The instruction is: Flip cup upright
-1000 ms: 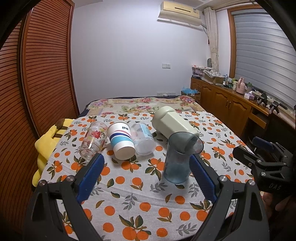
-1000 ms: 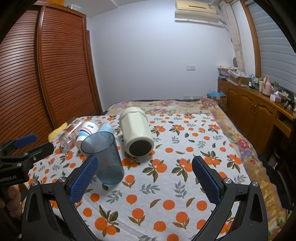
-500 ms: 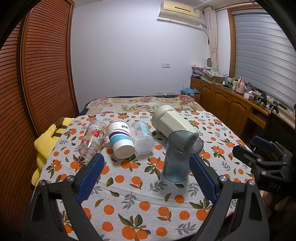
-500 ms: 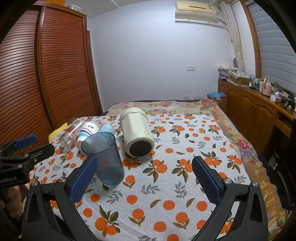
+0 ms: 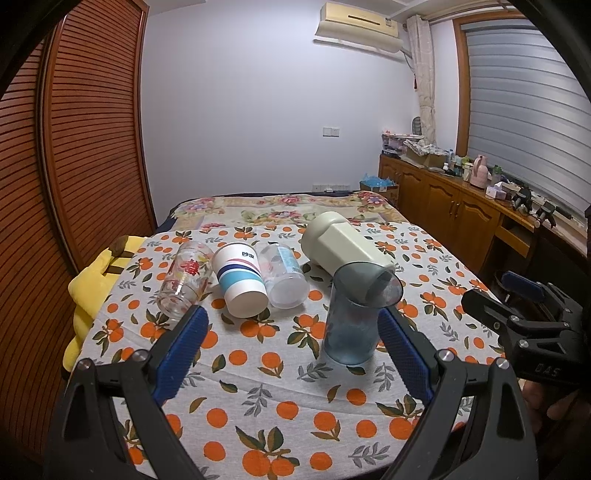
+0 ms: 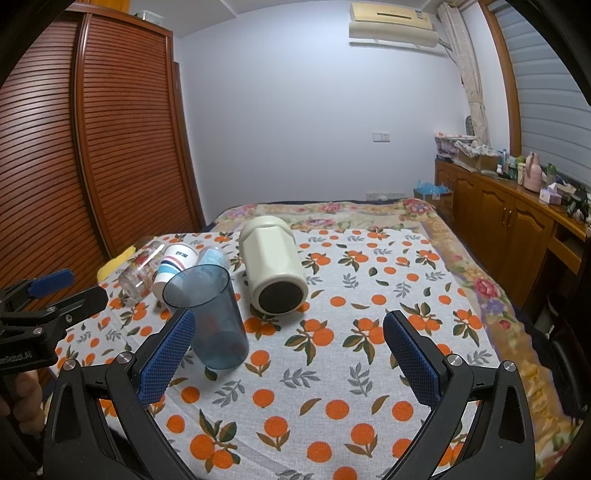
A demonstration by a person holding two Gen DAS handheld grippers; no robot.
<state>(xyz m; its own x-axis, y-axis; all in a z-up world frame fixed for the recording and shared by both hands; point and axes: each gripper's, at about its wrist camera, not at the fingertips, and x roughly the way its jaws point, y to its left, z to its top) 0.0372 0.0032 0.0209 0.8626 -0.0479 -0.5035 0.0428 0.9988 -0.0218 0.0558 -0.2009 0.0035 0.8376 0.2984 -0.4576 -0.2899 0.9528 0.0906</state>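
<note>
A wardrobe (image 5: 74, 147) with slatted wooden doors fills the left side, an air conditioner (image 5: 356, 24) hangs high on the white wall, and a curtain (image 5: 424, 85) falls beside a shuttered window (image 5: 524, 107). Along the right runs a wooden cabinet (image 5: 454, 214), its top crowded with small items, among them a pink jug (image 5: 479, 174). An orange-print cloth (image 6: 369, 332) covers the near part of a floral bedspread (image 5: 280, 210), and a yellow cushion (image 5: 92, 284) lies at the cloth's left edge.
</note>
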